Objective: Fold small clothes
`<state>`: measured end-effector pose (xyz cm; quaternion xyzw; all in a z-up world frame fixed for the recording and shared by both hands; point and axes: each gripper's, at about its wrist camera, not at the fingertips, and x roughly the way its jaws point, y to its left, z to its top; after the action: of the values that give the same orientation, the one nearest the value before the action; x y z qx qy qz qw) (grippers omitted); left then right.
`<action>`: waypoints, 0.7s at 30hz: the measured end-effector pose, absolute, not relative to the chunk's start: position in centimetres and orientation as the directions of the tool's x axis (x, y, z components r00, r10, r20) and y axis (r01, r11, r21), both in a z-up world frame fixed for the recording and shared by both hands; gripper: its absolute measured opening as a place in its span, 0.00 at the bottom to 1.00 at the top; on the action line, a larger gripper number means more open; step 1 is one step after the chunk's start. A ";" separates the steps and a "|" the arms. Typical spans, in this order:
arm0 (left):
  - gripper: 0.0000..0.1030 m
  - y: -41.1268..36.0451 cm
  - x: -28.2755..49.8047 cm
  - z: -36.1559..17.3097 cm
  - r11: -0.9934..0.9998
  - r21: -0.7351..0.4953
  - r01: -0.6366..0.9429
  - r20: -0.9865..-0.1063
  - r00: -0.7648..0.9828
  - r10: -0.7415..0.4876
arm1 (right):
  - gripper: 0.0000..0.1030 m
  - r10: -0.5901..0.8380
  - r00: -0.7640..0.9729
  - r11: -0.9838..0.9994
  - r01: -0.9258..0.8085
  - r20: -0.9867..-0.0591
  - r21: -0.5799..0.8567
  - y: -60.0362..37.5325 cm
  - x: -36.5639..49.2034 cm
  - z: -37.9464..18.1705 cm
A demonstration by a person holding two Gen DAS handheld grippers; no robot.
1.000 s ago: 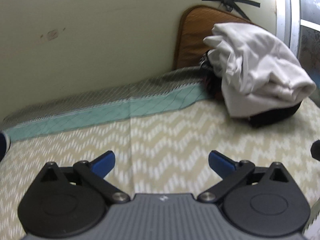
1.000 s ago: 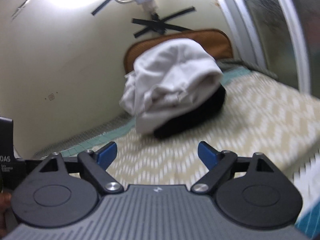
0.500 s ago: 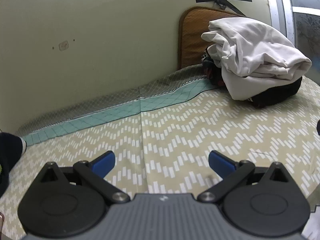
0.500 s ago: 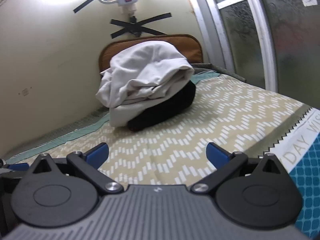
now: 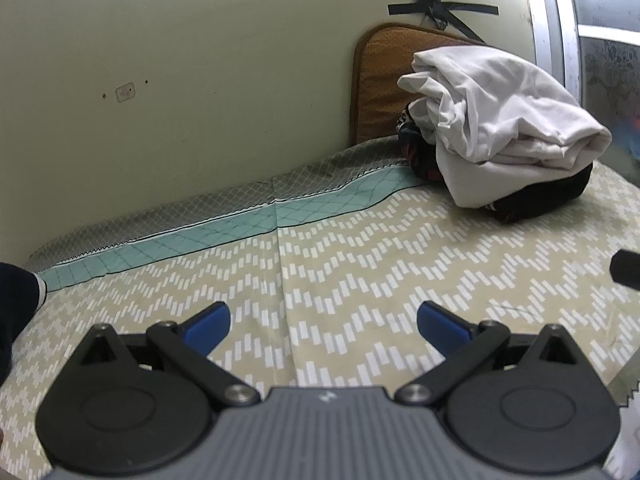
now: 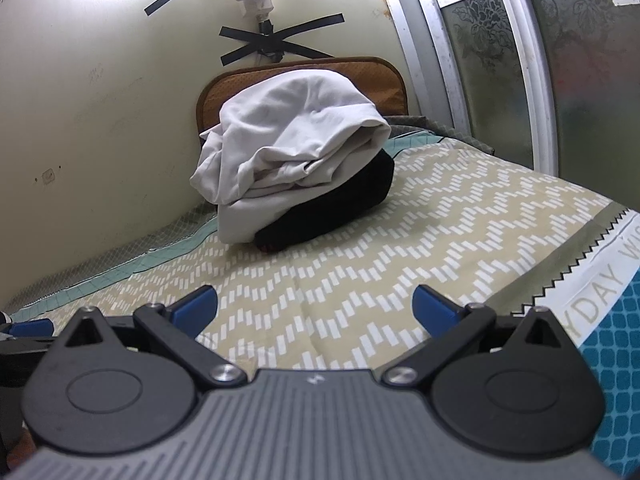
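Note:
A pile of clothes sits at the far end of the bed: a crumpled white garment (image 5: 500, 120) (image 6: 296, 140) lies on top of a black garment (image 5: 544, 196) (image 6: 336, 212). A dark patterned piece (image 5: 416, 148) shows behind the pile in the left wrist view. My left gripper (image 5: 324, 324) is open and empty, low over the bedsheet, well short of the pile. My right gripper (image 6: 316, 308) is open and empty, also short of the pile.
The bed has a beige zigzag sheet (image 5: 360, 264) (image 6: 400, 248) with a teal band (image 5: 240, 220) along the wall. A brown cushion (image 5: 380, 80) leans on the wall behind the pile. A frosted sliding door (image 6: 540, 60) stands to the right. A dark object (image 5: 16, 312) is at the left edge.
Both grippers have pulled back from the clothes pile and steadied; the pile looks smaller and farther. Both stay open and empty.

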<state>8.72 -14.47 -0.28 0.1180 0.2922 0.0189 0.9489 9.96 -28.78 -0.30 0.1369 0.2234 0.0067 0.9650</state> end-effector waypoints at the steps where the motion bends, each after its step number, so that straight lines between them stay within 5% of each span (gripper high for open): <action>1: 1.00 -14.4 8.7 -0.2 0.973 0.227 0.032 -0.554 0.826 0.102 | 1.00 0.075 0.900 0.962 0.048 -0.429 0.269 -28.8 10.0 -0.3; 21: 1.00 -14.2 8.5 0.3 0.976 0.215 0.008 -0.589 0.798 0.124 | 1.00 0.076 0.895 0.960 0.054 -0.439 0.276 -28.8 10.0 -0.4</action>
<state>8.48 -14.17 0.27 0.1040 0.3160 0.0307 0.9425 9.96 -28.80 -0.41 0.1420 0.2287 0.0057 0.9631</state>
